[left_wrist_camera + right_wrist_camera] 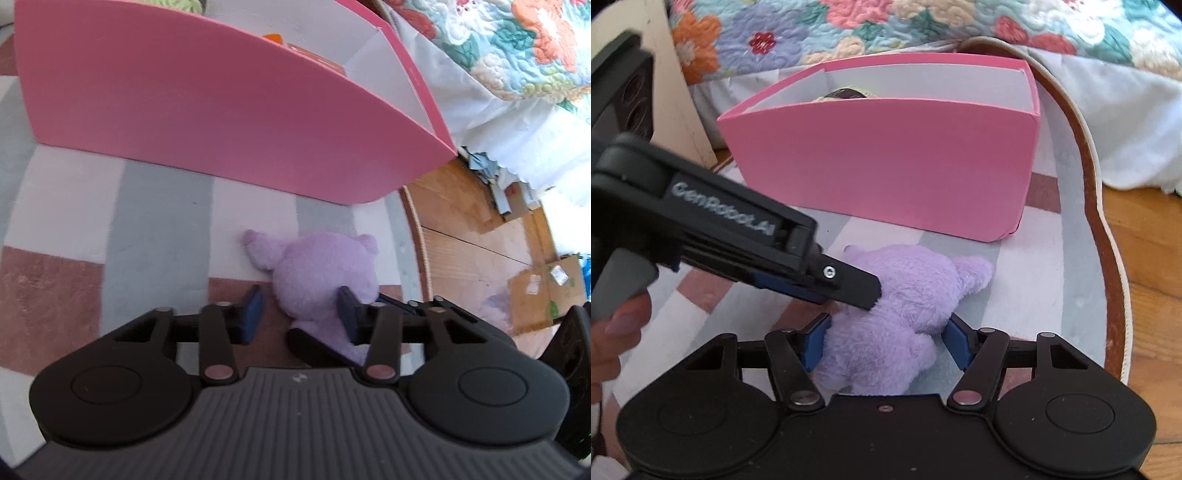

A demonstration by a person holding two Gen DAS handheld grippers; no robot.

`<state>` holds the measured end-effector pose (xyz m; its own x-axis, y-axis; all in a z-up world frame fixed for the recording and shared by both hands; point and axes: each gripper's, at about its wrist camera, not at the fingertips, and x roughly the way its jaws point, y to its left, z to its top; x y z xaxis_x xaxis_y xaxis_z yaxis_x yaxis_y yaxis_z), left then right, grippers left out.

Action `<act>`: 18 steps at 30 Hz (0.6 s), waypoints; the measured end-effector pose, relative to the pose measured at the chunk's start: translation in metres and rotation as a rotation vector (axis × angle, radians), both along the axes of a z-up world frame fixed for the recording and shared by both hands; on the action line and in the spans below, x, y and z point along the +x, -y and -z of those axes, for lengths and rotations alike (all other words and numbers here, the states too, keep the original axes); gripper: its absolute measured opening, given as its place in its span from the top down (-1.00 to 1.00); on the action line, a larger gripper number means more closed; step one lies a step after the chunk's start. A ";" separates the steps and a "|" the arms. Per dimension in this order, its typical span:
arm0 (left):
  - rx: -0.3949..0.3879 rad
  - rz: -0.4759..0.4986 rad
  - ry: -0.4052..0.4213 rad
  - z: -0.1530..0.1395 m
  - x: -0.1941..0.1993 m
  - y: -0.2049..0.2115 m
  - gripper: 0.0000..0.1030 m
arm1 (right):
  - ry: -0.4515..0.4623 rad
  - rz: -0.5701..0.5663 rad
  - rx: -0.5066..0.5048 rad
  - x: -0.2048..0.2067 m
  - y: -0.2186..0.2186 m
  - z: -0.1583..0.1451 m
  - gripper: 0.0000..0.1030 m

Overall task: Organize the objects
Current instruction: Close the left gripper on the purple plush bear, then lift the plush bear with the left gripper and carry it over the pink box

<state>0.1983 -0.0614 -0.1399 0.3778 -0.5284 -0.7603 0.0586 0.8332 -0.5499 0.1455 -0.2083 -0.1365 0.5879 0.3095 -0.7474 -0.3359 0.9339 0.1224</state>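
Note:
A purple plush toy (pixel 325 269) lies on the striped rug just in front of a pink box (pixel 207 110). My left gripper (pixel 301 310) is open, its fingers on either side of the toy's lower body; its right finger presses the fur. In the right wrist view the toy (pixel 908 295) lies between the open fingers of my right gripper (pixel 886 343), and the left gripper (pixel 849 284) comes in from the left, its tip touching the toy. The pink box (pixel 886 166) stands behind, with some objects inside, mostly hidden.
The striped rug (pixel 155 221) has a curved edge; wooden floor (pixel 461 221) lies to the right with cardboard pieces (pixel 546 291). A bed with a flowered quilt (pixel 886 26) and white sheet stands behind the box. A pale furniture panel (pixel 676 92) stands at the left.

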 end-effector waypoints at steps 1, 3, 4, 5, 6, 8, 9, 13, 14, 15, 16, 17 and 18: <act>-0.017 0.005 -0.005 0.000 -0.001 0.000 0.40 | -0.002 0.000 -0.004 0.002 0.001 0.001 -0.36; -0.004 0.014 0.002 -0.001 -0.003 0.004 0.40 | -0.008 0.004 -0.002 0.000 0.002 0.002 -0.35; -0.002 0.014 0.006 -0.001 -0.003 0.005 0.40 | -0.009 0.005 -0.001 0.000 0.003 0.002 -0.34; -0.007 0.007 -0.001 -0.001 -0.003 0.005 0.40 | -0.010 0.006 -0.002 -0.001 0.004 0.003 -0.34; -0.013 0.001 -0.006 -0.001 -0.003 0.005 0.40 | -0.012 0.008 -0.003 -0.002 0.004 0.003 -0.33; -0.027 -0.009 -0.015 -0.001 -0.003 0.004 0.40 | -0.015 0.012 -0.009 -0.002 0.003 0.002 -0.32; -0.028 -0.008 -0.014 -0.001 -0.003 0.005 0.40 | -0.015 0.012 -0.015 -0.002 0.002 0.002 -0.32; -0.002 0.013 0.011 -0.008 -0.005 0.008 0.41 | -0.007 -0.001 -0.058 -0.002 -0.004 -0.002 -0.30; 0.004 0.018 0.020 -0.011 -0.007 0.009 0.41 | 0.000 -0.006 -0.069 -0.003 -0.006 -0.003 -0.30; 0.009 0.023 0.025 -0.014 -0.008 0.009 0.41 | 0.006 -0.010 -0.078 -0.004 -0.007 -0.005 -0.30; 0.011 0.026 0.033 -0.016 -0.008 0.009 0.40 | 0.013 -0.014 -0.086 -0.004 -0.008 -0.006 -0.30; 0.011 0.027 0.036 -0.018 -0.009 0.008 0.40 | 0.018 -0.017 -0.091 -0.005 -0.009 -0.008 -0.30; 0.011 0.027 0.038 -0.020 -0.009 0.007 0.40 | 0.021 -0.019 -0.092 -0.005 -0.009 -0.009 -0.30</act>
<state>0.1890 -0.0687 -0.1197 0.3926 -0.5300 -0.7517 0.1018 0.8373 -0.5372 0.1406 -0.1992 -0.1272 0.5987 0.2512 -0.7606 -0.3550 0.9344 0.0291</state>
